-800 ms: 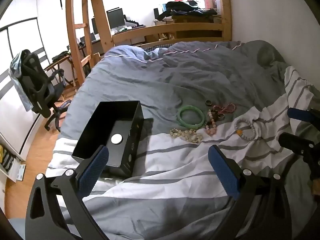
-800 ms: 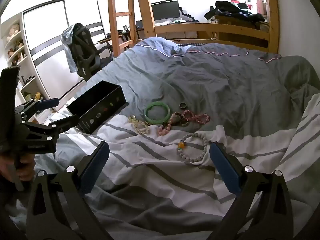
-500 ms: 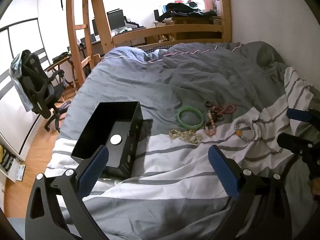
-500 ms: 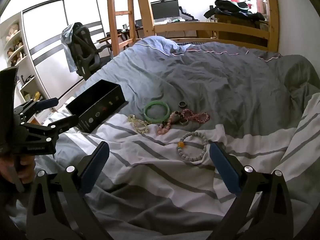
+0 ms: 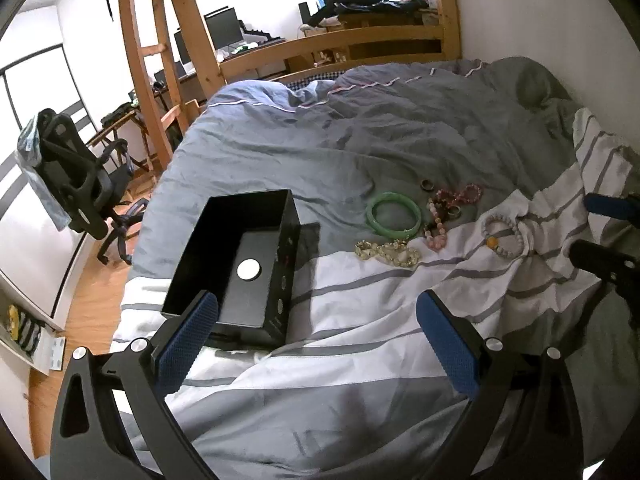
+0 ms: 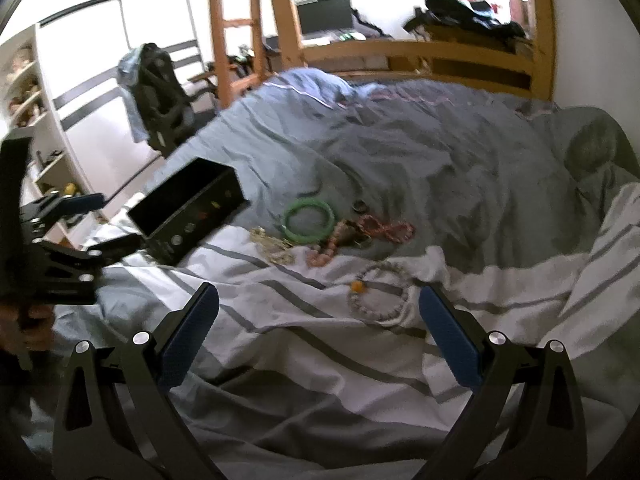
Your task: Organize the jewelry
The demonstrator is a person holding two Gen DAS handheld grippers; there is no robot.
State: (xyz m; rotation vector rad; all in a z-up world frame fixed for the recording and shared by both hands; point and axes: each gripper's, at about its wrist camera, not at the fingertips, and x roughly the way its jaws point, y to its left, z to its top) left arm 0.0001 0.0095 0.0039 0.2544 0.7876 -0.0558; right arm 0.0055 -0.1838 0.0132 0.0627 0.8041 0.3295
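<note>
Both the left hand-held gripper [image 5: 316, 320] and the right hand-held gripper [image 6: 318, 320] hover over the bed [image 5: 280, 152] with jaws wide apart, holding nothing. The jewelry lies loose on the duvet: a green bangle [image 5: 394, 212], bead bracelets [image 5: 502, 236] and a ring [image 5: 427, 185], right of the open black box [image 5: 240, 264].

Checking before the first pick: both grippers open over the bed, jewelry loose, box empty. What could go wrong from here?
1. The pink bead strand, red bead bracelet and a small ring lie tangled, so one pick may drag the others.
2. The rumpled striped blanket could get pinched with the white bead bracelet.
3. The black box sits on soft bedding and may tip if nudged.
</note>
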